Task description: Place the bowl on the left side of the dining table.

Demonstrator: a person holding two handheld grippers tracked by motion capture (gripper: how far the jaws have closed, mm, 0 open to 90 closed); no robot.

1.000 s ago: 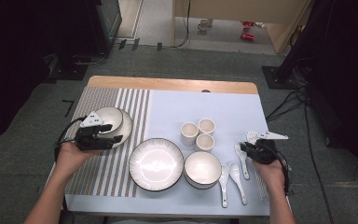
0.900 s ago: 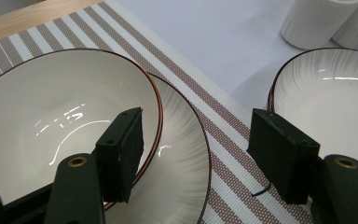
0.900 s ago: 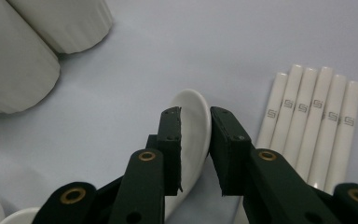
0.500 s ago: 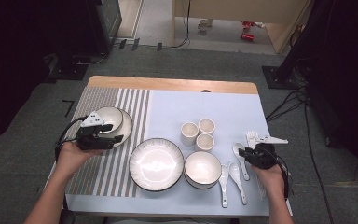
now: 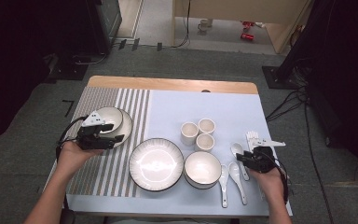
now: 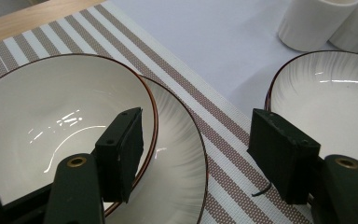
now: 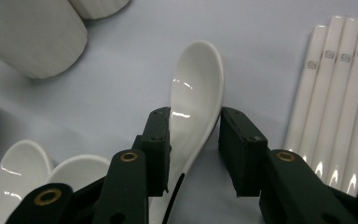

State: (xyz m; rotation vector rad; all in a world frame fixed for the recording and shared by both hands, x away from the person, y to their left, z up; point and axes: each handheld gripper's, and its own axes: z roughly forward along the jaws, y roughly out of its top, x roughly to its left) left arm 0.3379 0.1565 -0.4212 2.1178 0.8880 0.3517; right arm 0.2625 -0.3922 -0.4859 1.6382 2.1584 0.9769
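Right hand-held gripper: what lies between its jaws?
A white spoon, lying on the pale blue mat; the jaws have just been opening. Seen in the right gripper view.

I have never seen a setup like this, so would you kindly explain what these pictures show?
A person at a table holds hand-held tongs in each hand. One camera looks down from above; one more rides on each pair of tongs, looking along its black jaws. The table holds a plate, a bowl, three cups, white spoons and chopsticks. The left tongs stand open over the rim of a small bowl resting in a dish. The right tongs straddle one spoon; their jaws have just been opening, with a gap on one side.
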